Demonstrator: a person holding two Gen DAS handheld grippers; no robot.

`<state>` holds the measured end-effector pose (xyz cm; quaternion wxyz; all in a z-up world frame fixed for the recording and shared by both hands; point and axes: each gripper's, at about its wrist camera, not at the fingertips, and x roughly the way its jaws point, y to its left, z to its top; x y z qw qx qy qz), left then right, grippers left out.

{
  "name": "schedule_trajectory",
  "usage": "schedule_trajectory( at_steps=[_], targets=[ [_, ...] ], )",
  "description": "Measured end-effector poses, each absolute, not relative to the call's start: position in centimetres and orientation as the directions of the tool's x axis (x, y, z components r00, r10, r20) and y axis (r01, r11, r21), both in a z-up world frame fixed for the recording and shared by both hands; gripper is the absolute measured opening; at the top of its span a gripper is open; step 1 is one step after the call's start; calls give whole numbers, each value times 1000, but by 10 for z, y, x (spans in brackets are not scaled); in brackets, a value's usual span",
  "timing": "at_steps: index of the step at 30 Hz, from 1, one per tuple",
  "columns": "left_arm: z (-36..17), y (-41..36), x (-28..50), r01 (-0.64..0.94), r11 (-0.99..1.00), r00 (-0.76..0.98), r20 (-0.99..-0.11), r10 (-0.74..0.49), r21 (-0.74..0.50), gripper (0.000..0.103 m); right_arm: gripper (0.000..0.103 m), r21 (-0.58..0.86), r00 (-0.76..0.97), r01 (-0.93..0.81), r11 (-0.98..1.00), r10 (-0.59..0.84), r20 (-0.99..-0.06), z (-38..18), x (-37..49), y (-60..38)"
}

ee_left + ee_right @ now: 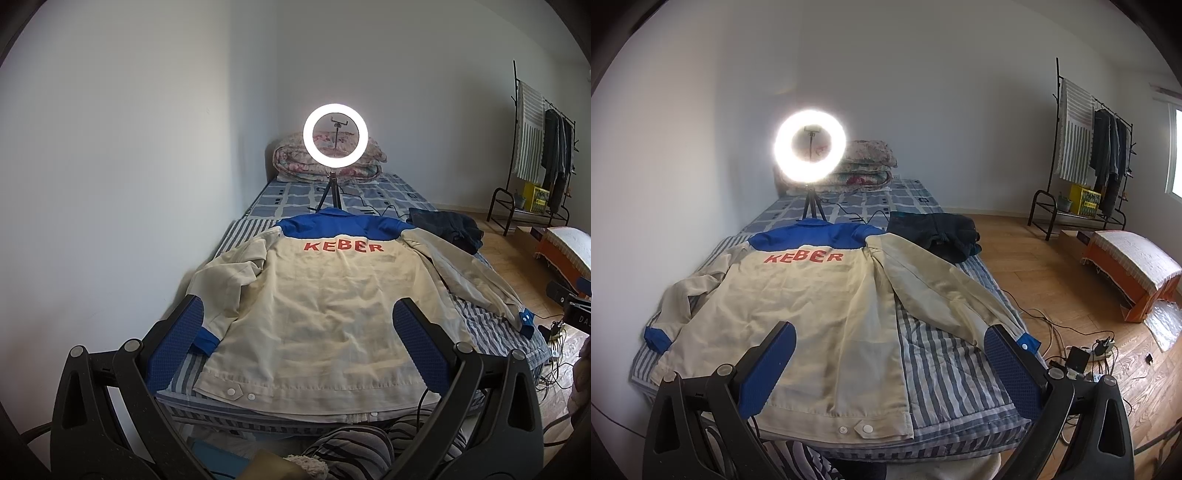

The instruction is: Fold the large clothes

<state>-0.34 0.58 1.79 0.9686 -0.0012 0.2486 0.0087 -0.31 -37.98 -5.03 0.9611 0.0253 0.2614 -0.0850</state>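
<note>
A cream work jacket [317, 314] with a blue yoke and red "KEBER" lettering lies back-up and spread flat on the striped bed [491, 328]. It also shows in the right wrist view [812, 317]. Its sleeves are spread out to both sides, with blue cuffs [526, 323] [657, 338]. My left gripper [297, 325] is open and empty, above the jacket's hem at the bed's near end. My right gripper [890, 350] is open and empty, above the jacket's right side and right sleeve [945, 295].
A lit ring light on a tripod [335, 134] stands on the bed behind the collar, with folded quilts [871, 162] behind. Dark folded clothes [942, 229] lie on the bed's right. A clothes rack [1086, 155], an orange stool [1134, 269] and cables [1082, 354] are on the floor at right.
</note>
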Motion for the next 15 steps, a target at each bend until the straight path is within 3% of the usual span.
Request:
schedule_trajectory(
  at_steps=[15],
  targets=[
    [16, 6, -5, -18, 1000, 878, -479, 15, -1, 103, 103, 9, 847, 173, 985, -144, -512, -51, -3, -379]
  ],
)
